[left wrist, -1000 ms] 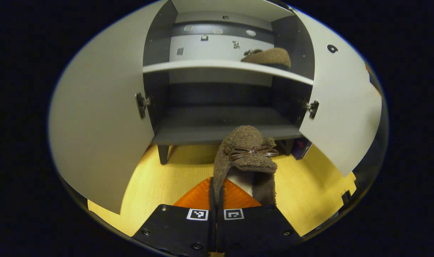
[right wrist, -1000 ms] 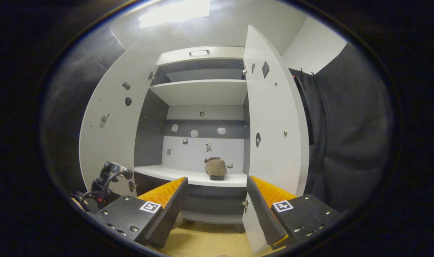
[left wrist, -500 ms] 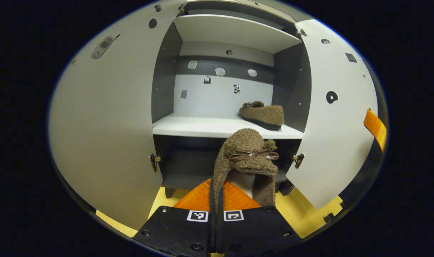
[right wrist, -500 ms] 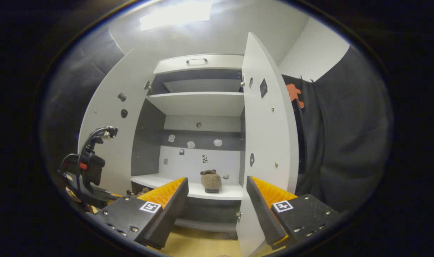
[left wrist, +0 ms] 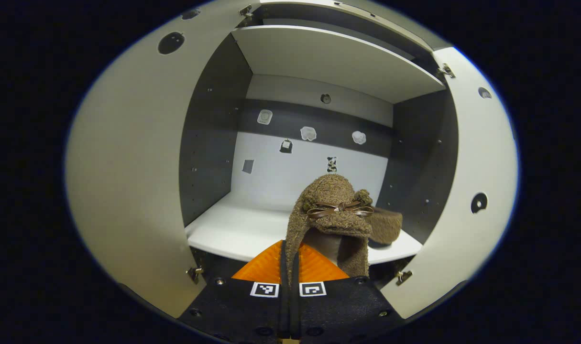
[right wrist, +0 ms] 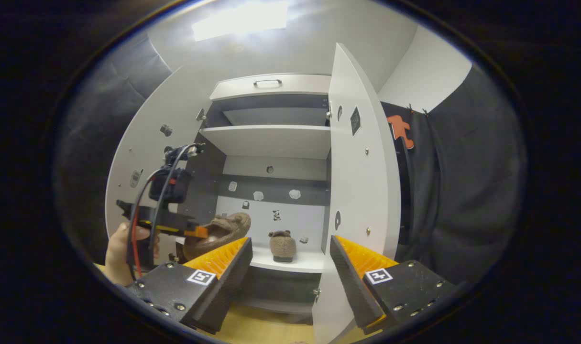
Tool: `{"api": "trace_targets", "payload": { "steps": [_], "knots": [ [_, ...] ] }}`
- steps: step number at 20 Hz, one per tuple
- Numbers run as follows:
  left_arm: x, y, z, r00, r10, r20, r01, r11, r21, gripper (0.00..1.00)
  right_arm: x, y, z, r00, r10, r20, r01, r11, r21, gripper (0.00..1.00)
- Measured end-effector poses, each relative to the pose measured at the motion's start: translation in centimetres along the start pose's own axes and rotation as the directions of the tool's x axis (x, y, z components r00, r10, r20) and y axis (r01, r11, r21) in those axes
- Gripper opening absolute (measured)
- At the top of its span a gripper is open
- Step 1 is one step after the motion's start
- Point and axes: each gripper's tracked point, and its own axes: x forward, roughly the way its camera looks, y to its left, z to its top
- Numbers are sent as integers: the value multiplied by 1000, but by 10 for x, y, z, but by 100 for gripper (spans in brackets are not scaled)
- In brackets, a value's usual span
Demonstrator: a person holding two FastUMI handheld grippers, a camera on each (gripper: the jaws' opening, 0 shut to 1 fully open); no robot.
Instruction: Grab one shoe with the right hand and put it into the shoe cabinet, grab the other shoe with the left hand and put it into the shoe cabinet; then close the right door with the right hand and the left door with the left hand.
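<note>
My left tool (left wrist: pixel 289 260) sits nearest, fingers pressed together on the heel edge of a shoe (left wrist: pixel 332 217), pinching the thin fuzzy collar so the toe points ahead into the cabinet (left wrist: pixel 213 119). Gripping by the rim looks deliberate to me: it leaves the sole free to land flat on the shelf (left wrist: pixel 233 229). The shoe is brown, nubbly like fleece, soft-sided, with a thin glossy bow across the vamp. It hangs just above the shelf's front edge, not yet set down

My right tool (right wrist: pixel 289 260) is spread wide with nothing between the fingers, held back from the cabinet, I judge waiting for its door (right wrist: pixel 362 191). Its finger faces are ridged

Farther in, the other shoe (right wrist: pixel 282 245) already rests on the same shelf toward the right wall, same fuzzy brown, rounded toe. In the right gripper view a hand (right wrist: pixel 120 251) carries the left tool toward the opening

Shelf is smooth white board; side walls matt dark grey; the back panel is banded white and grey with small stickers. Both doors stand open, flat pale panels on metal hinges
</note>
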Motion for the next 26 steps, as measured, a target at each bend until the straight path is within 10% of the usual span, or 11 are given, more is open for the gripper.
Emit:
{"api": "trace_targets", "payload": {
  "steps": [16, 21, 26],
  "knots": [
    [106, 18, 5, 1000, 12, 26, -8, 989, -149, 11, 0, 20, -13, 998, 66, 25, -67, 997, 33, 98],
    [114, 28, 9, 995, -16, 94, 32, 985, -170, 84, -2, 23, -13, 998, 44, 33, -45, 999, 21, 98],
    [80, 33, 38, 976, 10, 217, 25, 987, -157, 89, -3, 24, -24, 1000, 30, 6, -30, 999, 24, 99]
  ]
}}
